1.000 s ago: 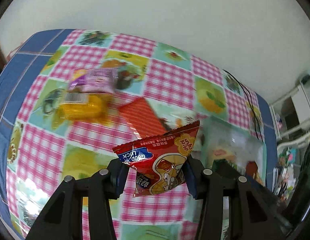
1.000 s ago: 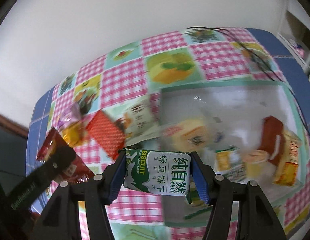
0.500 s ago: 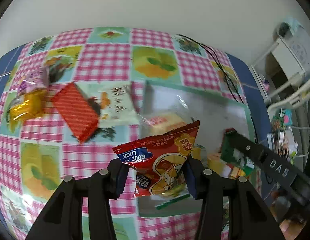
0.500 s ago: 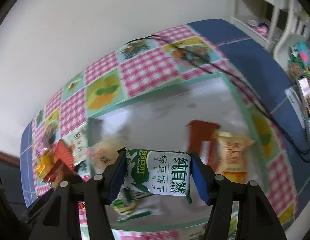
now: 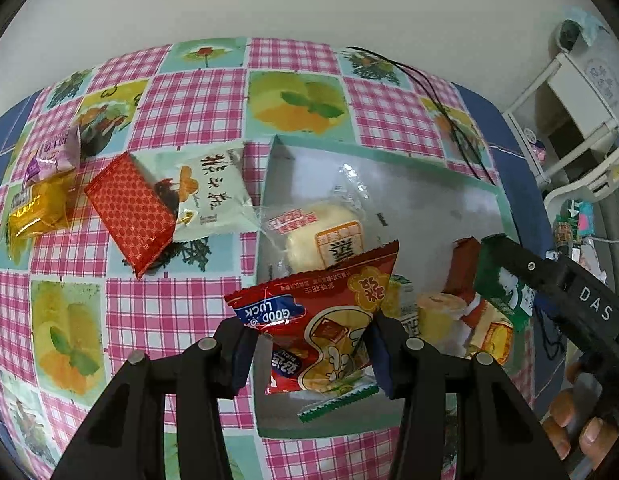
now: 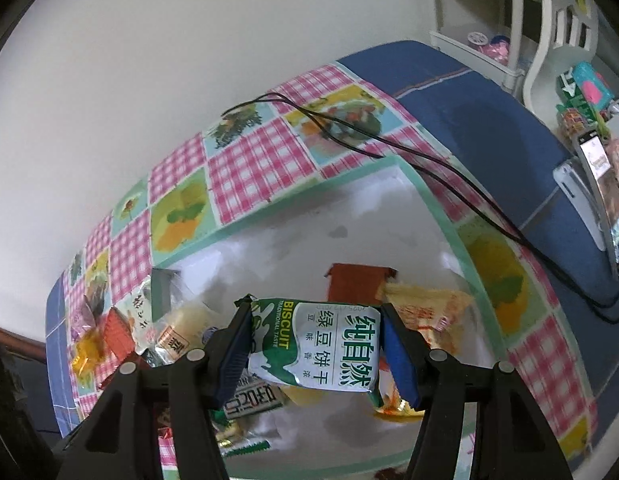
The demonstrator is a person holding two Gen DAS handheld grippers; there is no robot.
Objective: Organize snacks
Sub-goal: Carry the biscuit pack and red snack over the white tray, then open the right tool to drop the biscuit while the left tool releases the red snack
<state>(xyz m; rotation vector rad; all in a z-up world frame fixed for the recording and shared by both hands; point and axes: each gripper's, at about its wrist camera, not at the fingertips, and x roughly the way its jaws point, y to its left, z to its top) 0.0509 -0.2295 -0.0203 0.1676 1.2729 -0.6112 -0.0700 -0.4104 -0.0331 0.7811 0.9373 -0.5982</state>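
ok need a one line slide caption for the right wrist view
Right gripper holds a green-and-white biscuit packet above the open box that already contains several snacks.

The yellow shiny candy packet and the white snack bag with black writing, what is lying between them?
A flat red dotted packet, lying on the checkered tablecloth and overlapping the white bag. The left wrist view shows it best.

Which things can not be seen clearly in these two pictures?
- Left wrist view: the red Good Luck packet hides the snacks under it in the box.
- Right wrist view: the green biscuit pack covers the snacks below it.
- Right wrist view: the packets left of the box are too small to read.
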